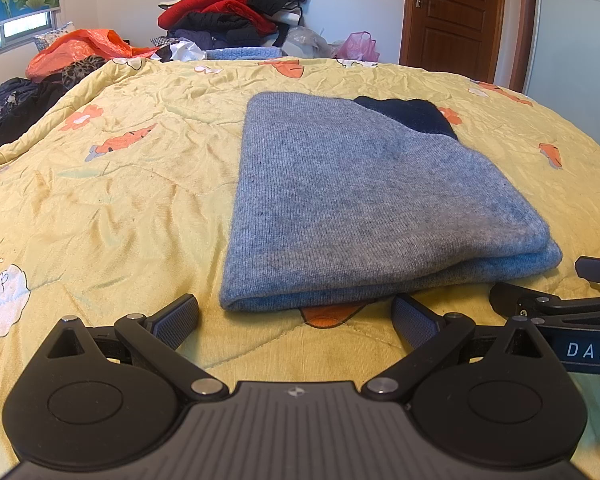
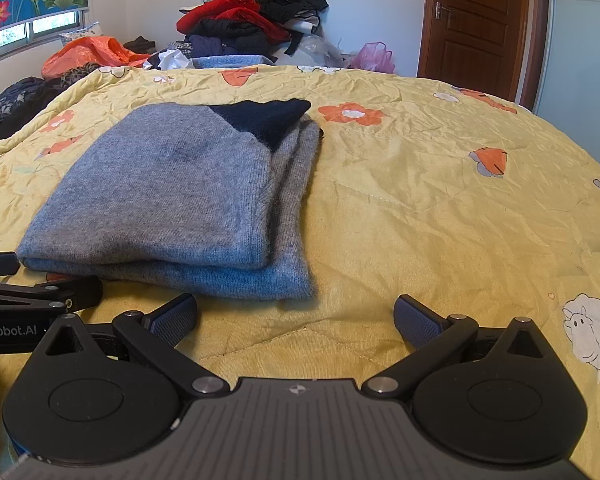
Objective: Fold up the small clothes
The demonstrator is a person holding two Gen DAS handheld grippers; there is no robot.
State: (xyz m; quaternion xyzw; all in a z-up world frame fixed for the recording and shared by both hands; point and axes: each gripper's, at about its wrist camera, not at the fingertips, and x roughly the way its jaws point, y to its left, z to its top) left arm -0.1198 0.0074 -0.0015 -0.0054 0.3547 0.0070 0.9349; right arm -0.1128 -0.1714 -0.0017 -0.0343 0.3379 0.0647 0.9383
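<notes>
Both jaws spread, folded sweater (image 1: 352, 200) just ahead.

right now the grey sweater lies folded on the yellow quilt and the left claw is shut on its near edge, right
Not quite. The grey sweater does lie folded on the yellow quilt, but the left claw is open and holds nothing: in the left wrist view its fingers stand wide apart, just short of the sweater's near edge. The right claw is open too.

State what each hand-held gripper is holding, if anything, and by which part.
Nothing is held. The left hand-held gripper and the right hand-held gripper both stand open just short of the folded grey knitted garment with a dark navy section, touching no part of it.
</notes>
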